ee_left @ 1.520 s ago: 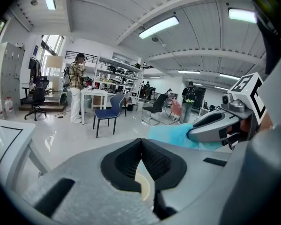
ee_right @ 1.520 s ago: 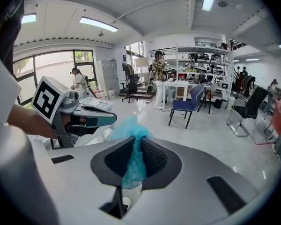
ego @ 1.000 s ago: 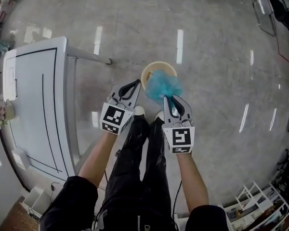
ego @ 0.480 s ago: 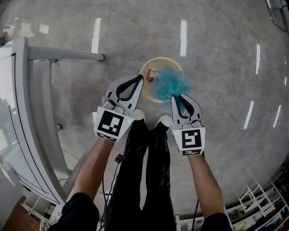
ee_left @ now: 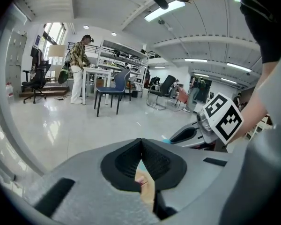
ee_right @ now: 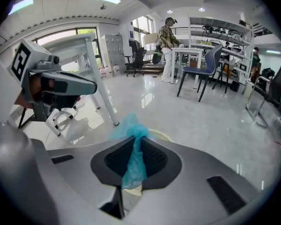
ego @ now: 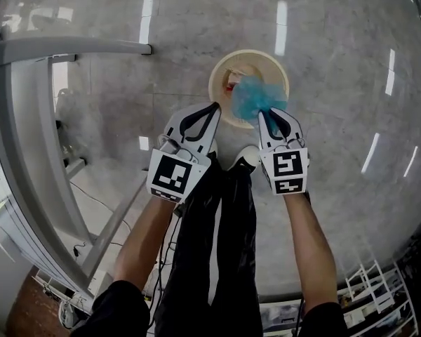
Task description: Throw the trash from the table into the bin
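Observation:
A round cream bin (ego: 221,72) stands on the floor in front of the person's feet, with some trash in it. My right gripper (ego: 274,114) is shut on a crumpled light-blue plastic wrapper (ego: 255,97), which hangs over the bin's near side. In the right gripper view the wrapper (ee_right: 131,126) is pinched between the pads and sticks out past the tips, with the bin's rim (ee_right: 162,135) just beyond. My left gripper (ego: 210,111) hovers at the bin's near left edge, jaws shut and empty. The left gripper view shows the bin (ee_left: 145,184) through the gap under the closed tips.
The white table (ego: 28,125) fills the left edge of the head view, its leg (ee_right: 100,78) close to the bin. Shelving (ego: 379,293) is at the lower right. Farther off, a person (ee_left: 77,69) stands by desks and chairs (ee_left: 110,90) on the glossy floor.
Both grippers have come down toward the bin, which looks larger and closer. The blue wrapper has stayed in the right gripper. The table has slid toward the left edge of the view.

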{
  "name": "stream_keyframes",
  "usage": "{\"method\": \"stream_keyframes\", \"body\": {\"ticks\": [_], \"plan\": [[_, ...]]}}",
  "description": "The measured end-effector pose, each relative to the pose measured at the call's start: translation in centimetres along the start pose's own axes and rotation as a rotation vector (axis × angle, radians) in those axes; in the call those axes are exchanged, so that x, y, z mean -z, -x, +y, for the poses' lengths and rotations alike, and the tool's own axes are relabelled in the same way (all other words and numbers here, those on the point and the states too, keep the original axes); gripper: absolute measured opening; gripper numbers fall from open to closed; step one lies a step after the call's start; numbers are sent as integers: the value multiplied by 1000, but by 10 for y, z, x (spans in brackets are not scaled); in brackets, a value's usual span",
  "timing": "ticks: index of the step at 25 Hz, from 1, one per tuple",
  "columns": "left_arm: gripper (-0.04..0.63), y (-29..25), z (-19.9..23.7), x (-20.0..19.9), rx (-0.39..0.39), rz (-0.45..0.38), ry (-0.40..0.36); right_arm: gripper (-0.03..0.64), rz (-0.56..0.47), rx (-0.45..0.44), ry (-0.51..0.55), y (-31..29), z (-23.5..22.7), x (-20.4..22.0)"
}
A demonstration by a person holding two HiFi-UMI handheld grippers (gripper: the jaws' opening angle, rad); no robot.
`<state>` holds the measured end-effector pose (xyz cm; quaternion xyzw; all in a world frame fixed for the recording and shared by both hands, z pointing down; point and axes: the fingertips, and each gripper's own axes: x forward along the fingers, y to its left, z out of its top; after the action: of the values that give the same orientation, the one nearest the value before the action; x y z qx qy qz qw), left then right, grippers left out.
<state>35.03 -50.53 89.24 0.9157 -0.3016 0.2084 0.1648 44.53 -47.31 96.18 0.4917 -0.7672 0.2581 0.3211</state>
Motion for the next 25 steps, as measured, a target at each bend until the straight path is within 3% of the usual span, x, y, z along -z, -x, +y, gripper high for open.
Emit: {"method": "stream_keyframes", "body": {"ticks": [7, 15, 21, 25], "plan": [[5, 9, 2, 19, -7, 36, 16, 42, 90, -72, 16, -19, 17, 24], [5, 14, -2, 22, -13, 40, 40, 201, 84, -37, 38, -21, 13, 23], [5, 21, -6, 25, -17, 55, 51, 204, 80, -30, 41, -13, 13, 13], [5, 24, -7, 14, -23, 50, 50, 196, 75, 11, -22, -2, 7, -1]]}}
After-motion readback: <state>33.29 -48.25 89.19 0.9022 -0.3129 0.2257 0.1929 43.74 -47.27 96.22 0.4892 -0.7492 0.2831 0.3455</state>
